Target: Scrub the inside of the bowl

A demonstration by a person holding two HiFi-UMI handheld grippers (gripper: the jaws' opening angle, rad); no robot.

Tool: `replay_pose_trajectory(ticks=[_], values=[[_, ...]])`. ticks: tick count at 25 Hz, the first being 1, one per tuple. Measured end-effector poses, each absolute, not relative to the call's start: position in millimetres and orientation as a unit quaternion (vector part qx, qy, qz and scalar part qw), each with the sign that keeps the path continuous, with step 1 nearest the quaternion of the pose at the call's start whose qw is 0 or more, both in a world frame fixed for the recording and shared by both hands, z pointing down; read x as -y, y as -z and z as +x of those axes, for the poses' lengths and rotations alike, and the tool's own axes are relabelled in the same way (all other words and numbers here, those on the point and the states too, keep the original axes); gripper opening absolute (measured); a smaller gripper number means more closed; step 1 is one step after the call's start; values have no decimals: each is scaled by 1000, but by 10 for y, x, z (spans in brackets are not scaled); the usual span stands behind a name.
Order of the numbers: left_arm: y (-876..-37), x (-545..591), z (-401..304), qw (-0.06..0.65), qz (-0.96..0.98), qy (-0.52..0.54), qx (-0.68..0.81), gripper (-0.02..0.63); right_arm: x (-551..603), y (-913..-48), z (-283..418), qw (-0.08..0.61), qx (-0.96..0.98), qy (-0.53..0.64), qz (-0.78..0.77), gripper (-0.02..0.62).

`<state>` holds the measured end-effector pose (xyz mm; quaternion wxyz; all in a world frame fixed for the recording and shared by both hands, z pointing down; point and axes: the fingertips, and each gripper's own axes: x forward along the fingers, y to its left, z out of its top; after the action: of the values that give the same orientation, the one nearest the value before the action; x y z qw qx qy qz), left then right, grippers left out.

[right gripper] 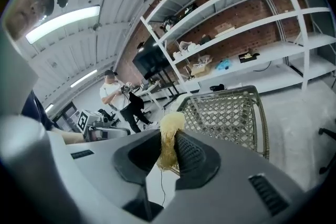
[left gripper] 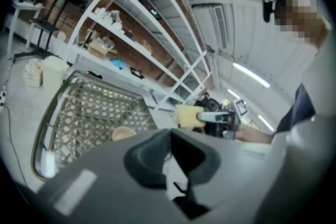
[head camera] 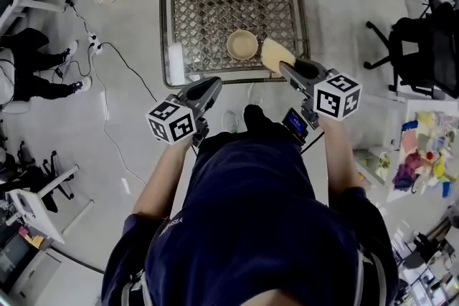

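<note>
A tan bowl (head camera: 242, 45) stands upright on the lattice-topped table (head camera: 208, 3), near its front edge. My right gripper (head camera: 285, 67) is shut on a yellow sponge (head camera: 275, 54), which hangs just right of the bowl and slightly above the table's rim. In the right gripper view the sponge (right gripper: 169, 134) is pinched between the jaws. My left gripper (head camera: 212, 85) is shut with nothing in it, in front of the table and left of the bowl. The left gripper view shows the bowl (left gripper: 124, 133), the sponge (left gripper: 189, 116) and my closed jaws.
A white oblong object (head camera: 176, 62) lies on the table's left front. A black office chair (head camera: 423, 46) stands at the right. Cables and a power strip (head camera: 93, 44) run across the floor at the left, near a seated person's legs (head camera: 36, 75). White shelving (right gripper: 236, 13) lines the brick wall.
</note>
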<state>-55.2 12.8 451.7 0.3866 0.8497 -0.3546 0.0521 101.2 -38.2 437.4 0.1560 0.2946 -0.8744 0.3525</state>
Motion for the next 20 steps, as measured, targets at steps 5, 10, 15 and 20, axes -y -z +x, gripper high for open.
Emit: replay_pose_trajectory(ticks=[5, 10, 15, 20], values=[[-5010, 203, -462, 431, 808, -68, 396, 64, 604, -4596, 1167, 178, 876, -366, 258, 66], [-5603, 501, -537, 480, 756, -97, 435, 122, 782, -4706, 1223, 197, 878, -370, 232, 66], [-6180, 734, -614, 500, 724, -147, 451, 143, 827, -4800, 1312, 201, 868, -393, 228, 66], [-6701, 874, -631, 534, 699, -165, 447, 158, 835, -4940, 1428, 214, 853, -413, 237, 66]])
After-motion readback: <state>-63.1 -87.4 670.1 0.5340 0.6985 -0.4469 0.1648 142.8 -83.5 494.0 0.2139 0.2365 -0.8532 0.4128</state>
